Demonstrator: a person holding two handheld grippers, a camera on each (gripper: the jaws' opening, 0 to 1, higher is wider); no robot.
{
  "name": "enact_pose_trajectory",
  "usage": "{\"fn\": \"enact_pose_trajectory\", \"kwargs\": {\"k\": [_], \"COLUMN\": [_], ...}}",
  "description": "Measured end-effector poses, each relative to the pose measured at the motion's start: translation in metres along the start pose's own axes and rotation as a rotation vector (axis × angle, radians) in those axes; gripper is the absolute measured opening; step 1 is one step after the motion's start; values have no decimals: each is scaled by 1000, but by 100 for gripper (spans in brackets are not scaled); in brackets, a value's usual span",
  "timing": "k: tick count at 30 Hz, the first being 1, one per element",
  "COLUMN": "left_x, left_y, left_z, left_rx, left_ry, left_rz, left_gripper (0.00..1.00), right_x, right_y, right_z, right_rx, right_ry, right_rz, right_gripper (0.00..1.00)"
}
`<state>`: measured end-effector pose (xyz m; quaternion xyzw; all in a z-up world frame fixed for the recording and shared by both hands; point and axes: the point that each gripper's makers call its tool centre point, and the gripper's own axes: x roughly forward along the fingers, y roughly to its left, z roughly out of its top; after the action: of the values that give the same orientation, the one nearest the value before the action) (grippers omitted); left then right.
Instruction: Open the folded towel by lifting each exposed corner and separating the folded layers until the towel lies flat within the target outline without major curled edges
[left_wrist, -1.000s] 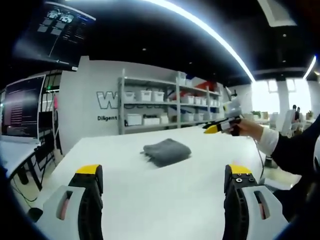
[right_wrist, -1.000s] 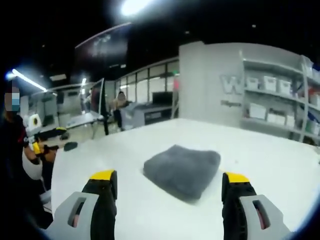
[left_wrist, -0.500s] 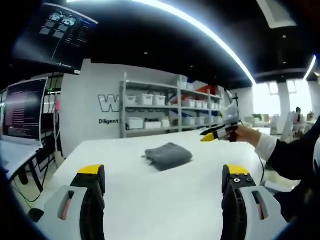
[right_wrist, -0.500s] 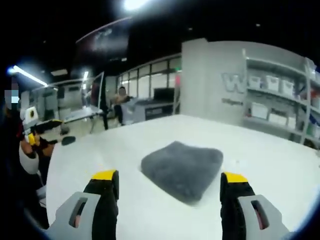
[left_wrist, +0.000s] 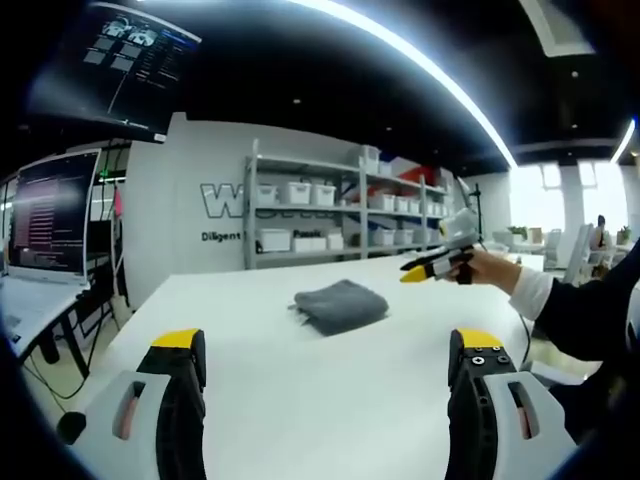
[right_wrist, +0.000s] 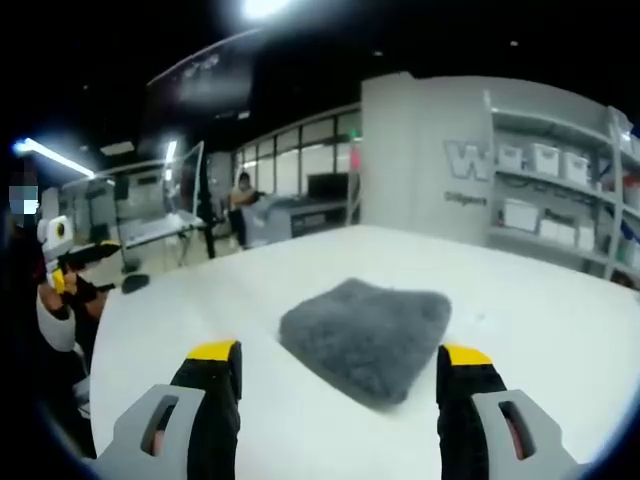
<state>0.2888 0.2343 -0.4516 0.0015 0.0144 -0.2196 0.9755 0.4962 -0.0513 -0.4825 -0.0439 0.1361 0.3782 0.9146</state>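
A folded grey towel (left_wrist: 340, 305) lies on the white table (left_wrist: 300, 400), well ahead of my left gripper (left_wrist: 328, 345), whose yellow-tipped jaws stand wide apart with nothing between them. In the right gripper view the same towel (right_wrist: 365, 335) sits much closer, just beyond my right gripper (right_wrist: 340, 355), also open and holding nothing. The right gripper (left_wrist: 435, 264) shows in the left gripper view too, held in a person's hand at the table's right side above the surface, beside the towel. The left gripper (right_wrist: 60, 262) appears small at the left edge of the right gripper view.
Shelves with white bins (left_wrist: 330, 215) stand behind the table against a grey wall. Monitors (left_wrist: 45, 215) and a desk are at the left. A dark sleeve (left_wrist: 590, 315) reaches in from the right. A person (right_wrist: 243, 205) stands far off by desks.
The right gripper has edged closer to the towel, which looks slightly larger in its view. The left gripper view has shifted only a little; the towel lies as before.
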Motion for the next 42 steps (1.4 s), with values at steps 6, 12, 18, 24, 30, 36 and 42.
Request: {"fn": "enact_pose_trajectory", "kwargs": {"k": [6, 12, 18, 24, 30, 36, 42], "left_x": [1, 3, 4, 4, 4, 4, 4], "left_y": [-1, -4, -6, -5, -7, -7, -5], "left_z": [-3, -4, -6, -6, -3, -3, -4], "left_rx": [-1, 3, 6, 11, 11, 17, 18], "left_ry": [16, 21, 29, 31, 17, 12, 19], "left_rz": [-5, -12, -21, -23, -33, -31, -27], "left_gripper": [100, 100, 100, 100, 100, 100, 100], "right_x": [2, 4, 5, 9, 15, 22, 26], "right_y": [-3, -8, -15, -17, -15, -19, -25], "right_z": [-4, -15, -18, -19, -19, -25, -29], "right_rx": [12, 11, -9, -15, -30, -70, -40], "right_ry": [2, 21, 5, -18, -42, -56, -86], "right_rz": [-8, -19, -44, -59, -65, -91, -99], "right_gripper": [78, 77, 75, 73, 70, 65, 63]}}
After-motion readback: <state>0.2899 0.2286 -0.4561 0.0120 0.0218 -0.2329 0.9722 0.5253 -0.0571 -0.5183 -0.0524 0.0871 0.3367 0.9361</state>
